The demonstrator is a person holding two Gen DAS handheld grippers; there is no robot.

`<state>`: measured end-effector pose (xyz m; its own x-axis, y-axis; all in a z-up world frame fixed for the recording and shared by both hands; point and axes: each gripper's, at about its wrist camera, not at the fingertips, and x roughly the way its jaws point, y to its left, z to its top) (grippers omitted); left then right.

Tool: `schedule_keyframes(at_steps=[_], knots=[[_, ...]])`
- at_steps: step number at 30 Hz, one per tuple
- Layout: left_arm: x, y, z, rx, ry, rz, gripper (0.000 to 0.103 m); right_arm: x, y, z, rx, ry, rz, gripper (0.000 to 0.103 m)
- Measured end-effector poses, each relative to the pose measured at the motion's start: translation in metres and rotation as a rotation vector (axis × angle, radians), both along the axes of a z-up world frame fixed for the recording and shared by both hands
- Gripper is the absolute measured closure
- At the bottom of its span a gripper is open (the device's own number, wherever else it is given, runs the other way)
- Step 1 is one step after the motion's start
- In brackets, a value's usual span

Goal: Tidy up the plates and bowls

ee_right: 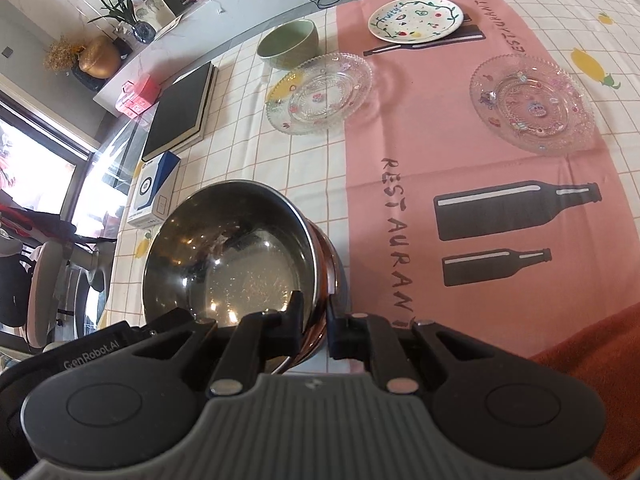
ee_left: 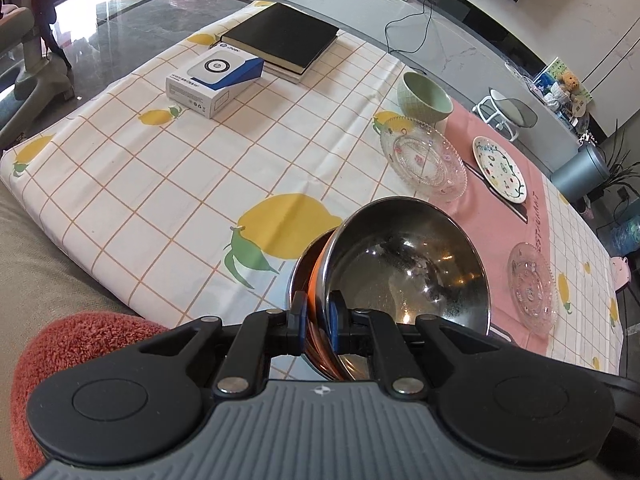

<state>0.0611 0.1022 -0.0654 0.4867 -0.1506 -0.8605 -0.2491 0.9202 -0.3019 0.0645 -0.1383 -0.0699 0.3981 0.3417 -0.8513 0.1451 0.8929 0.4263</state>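
1. Tablecloth (ee_left: 168,168): lemon-and-grid print, spread beneath and ahead of both grippers; a pink "RESTAURANT" panel (ee_right: 460,128) lies ahead of the right gripper.
2. Black book (ee_left: 282,36) and white-and-blue box (ee_left: 214,80): far ahead-left of the left gripper, touching.
3. Stainless steel bowl (ee_left: 408,264): tilted, directly before both grippers, its rim pinched from opposite sides.
4. Glass plates: one (ee_right: 320,94) ahead, beside the green bowl (ee_right: 288,44); another (ee_right: 532,104) ahead-right of the right gripper.
5. Painted white plate (ee_right: 416,20): farthest ahead, on the pink panel.
6. Left gripper (ee_left: 318,320): clenched on the steel bowl's rim.
7. Right gripper (ee_right: 314,320): clamped on the same rim.
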Motion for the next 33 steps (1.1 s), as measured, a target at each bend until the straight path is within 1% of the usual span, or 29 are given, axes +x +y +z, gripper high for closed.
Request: schedule_keyframes(at_steps=[3, 9, 13, 20, 23, 26, 27, 28, 30, 33], knots=[[0.003, -0.002, -0.006, 0.008, 0.013, -0.009, 0.091, 0.004, 0.002, -0.004, -0.021, -0.001, 0.005, 0.094], [0.008, -0.004, -0.008, 0.038, 0.022, -0.030, 0.091, 0.012, 0.005, -0.011, -0.042, 0.010, 0.018, 0.094], [0.010, -0.006, -0.010, 0.065, 0.029, -0.035, 0.088, 0.014, 0.009, -0.012, -0.063, 0.005, 0.026, 0.095], [0.010, -0.006, -0.010, 0.073, 0.038, -0.043, 0.088, 0.014, 0.015, -0.010, -0.110, -0.012, 0.050, 0.095], [0.010, -0.006, -0.010, 0.069, 0.039, -0.040, 0.088, 0.014, 0.017, -0.010, -0.121, -0.024, 0.064, 0.091], [0.011, -0.004, -0.010, 0.057, 0.038, -0.039, 0.088, 0.013, 0.017, -0.009, -0.128, -0.032, 0.063, 0.091], [0.011, -0.004, -0.010, 0.055, 0.037, -0.040, 0.088, 0.014, 0.016, -0.009, -0.133, -0.031, 0.060, 0.089], [0.011, -0.003, -0.010, 0.052, 0.036, -0.040, 0.088, 0.014, 0.015, -0.009, -0.132, -0.030, 0.057, 0.080], [0.009, -0.001, -0.008, 0.052, 0.029, -0.033, 0.083, 0.014, 0.011, -0.008, -0.120, -0.027, 0.046, 0.069], [0.008, 0.001, -0.001, 0.067, 0.002, -0.024, 0.076, 0.013, 0.007, -0.006, -0.107, -0.031, 0.034, 0.067]])
